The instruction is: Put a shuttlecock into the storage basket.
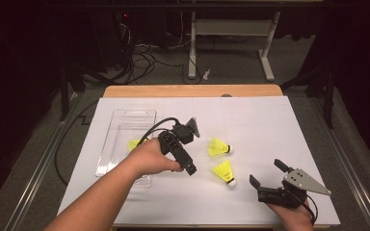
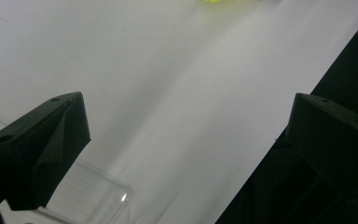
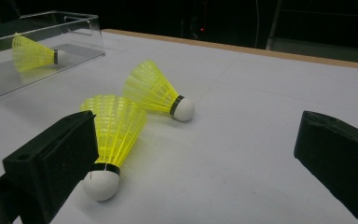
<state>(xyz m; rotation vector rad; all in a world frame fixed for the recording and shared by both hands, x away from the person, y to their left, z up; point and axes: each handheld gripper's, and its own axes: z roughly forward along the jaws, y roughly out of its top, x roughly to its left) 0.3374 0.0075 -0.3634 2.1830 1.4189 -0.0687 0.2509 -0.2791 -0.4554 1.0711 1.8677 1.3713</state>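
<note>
The right gripper [image 1: 268, 174] is nearest, low at the front of the table [image 1: 270, 120], and its jaws are wide apart with nothing between them. Just in front of it lies a yellow shuttlecock [image 3: 107, 140] on its side, its white round tip pointing toward the gripper. It looks very light, and its skirt is thin and bendy, so a hard squeeze could crush it. I think the firm white tip or the dark band next to it is the best place to grab.

A second shuttlecock [image 3: 161, 93] lies a little farther on. The left gripper [image 1: 189, 144] hangs near the clear tray [image 1: 125, 118], jaws apart and empty. A third shuttlecock [image 3: 30, 53] rests inside the tray.

I see no words or labels anywhere.
</note>
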